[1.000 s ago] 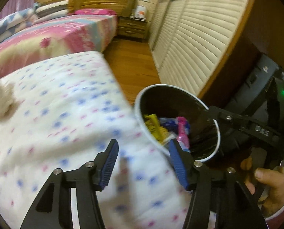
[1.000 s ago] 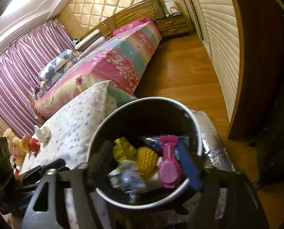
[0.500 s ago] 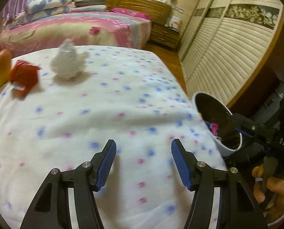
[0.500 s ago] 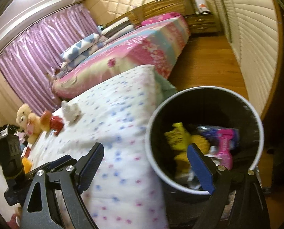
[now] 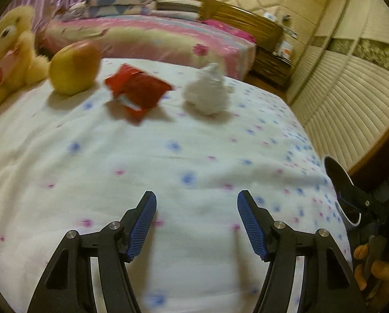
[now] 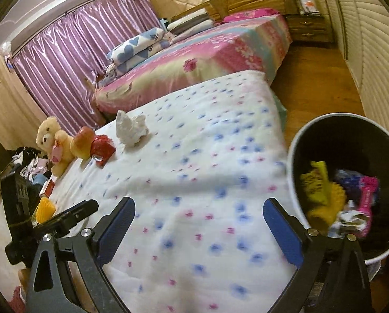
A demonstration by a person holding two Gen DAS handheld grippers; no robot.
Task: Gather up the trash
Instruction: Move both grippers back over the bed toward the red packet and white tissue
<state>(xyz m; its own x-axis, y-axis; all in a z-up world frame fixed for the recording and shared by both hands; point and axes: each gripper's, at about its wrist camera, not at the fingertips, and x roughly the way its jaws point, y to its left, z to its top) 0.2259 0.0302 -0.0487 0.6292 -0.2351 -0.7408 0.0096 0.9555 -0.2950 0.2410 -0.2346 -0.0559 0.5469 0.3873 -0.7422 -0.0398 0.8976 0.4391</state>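
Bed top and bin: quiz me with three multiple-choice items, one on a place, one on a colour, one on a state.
1. Where is the bin relative to the bed?
A. On the bed
B. Beside its edge
C. Under the pillows

2. What colour is the wrapper between the apple and the tissue wad?
A. Red
B. Green
C. Black

3. What state is the left gripper in?
A. Shut on the tissue
B. Shut on nothing
C. Open, with nothing between its fingers

Answers:
1. B, the right wrist view shows it standing off the bed's right side.
2. A, it lies red on the sheet.
3. C, only sheet shows between the blue pads, which have just been opening.
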